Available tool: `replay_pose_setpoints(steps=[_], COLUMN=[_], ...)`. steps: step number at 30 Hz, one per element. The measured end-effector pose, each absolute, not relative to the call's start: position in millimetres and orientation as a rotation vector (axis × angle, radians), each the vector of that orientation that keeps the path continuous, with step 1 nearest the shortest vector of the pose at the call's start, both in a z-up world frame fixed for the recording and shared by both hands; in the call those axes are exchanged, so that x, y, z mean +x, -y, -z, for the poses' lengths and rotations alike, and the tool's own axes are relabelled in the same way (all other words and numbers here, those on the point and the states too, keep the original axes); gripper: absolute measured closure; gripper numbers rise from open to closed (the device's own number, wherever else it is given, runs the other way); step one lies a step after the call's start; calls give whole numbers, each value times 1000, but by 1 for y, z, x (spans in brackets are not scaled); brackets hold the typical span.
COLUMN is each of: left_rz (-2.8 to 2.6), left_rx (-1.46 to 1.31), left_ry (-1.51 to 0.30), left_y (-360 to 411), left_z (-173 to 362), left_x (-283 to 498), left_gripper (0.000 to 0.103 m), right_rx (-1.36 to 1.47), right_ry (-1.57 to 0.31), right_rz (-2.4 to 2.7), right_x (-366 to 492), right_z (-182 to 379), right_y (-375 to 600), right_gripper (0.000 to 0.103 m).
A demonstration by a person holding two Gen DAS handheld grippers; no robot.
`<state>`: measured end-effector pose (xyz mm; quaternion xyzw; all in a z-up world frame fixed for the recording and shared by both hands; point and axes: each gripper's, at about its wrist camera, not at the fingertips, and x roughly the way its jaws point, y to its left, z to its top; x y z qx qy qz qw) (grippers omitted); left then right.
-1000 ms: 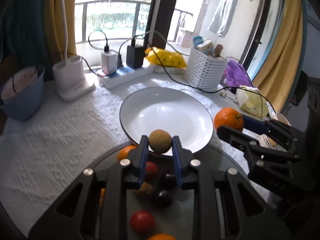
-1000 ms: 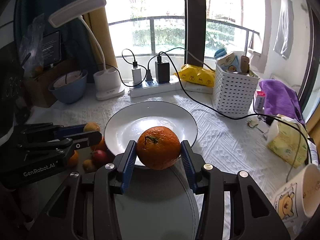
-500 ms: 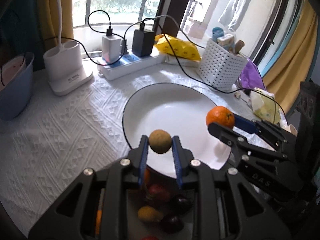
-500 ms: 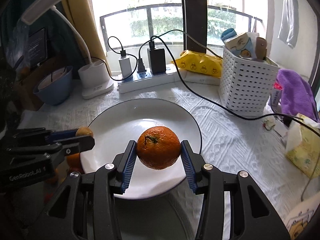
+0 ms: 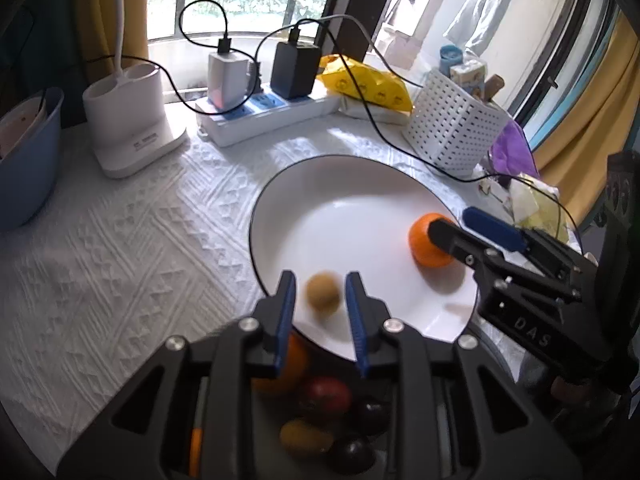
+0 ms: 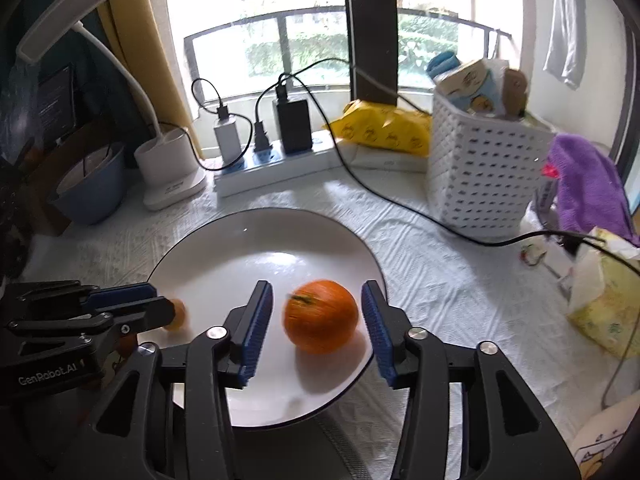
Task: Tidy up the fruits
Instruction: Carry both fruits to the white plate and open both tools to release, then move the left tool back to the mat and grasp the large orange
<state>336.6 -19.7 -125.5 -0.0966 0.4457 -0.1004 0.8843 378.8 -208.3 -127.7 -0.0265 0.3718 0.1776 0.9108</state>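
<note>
Right wrist view: right gripper [image 6: 318,314] is opening, pads clear of the orange [image 6: 321,317] on the plate [image 6: 256,240]. Left gripper [image 5: 320,300] is opening too, its brown fruit [image 5: 323,292] loose on the plate's near edge.

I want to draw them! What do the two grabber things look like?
Both are black frames with triangle-shaped holes and shiny silver bolts. The left gripper and right gripper each have two blue ribbed pads. White letters mark their sides: GenRobot.AI on the left one, DAS on the right.
</note>
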Motion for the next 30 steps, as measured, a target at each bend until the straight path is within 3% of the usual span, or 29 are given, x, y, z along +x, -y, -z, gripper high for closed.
replay_pose_setpoints(steps=[1, 4, 7, 30], left_rz=[211, 213, 214, 142], left_rx=[-202, -200, -205, -138], left_ry=[-925, -911, -886, -727], left_y=[20, 20, 19, 8], left_z=[124, 118, 110, 73], left_x=[336, 330, 320, 229], left_gripper=[75, 73, 55, 54], right_rx=[-55, -50, -46, -56], right_ry=[-758, -738, -723, -654], right_rz=[-358, -352, -349, -370], right_x=[377, 370, 361, 278], right_z=[125, 118, 111, 78], right_y=[209, 211, 212, 213], right_gripper=[41, 40, 40, 40])
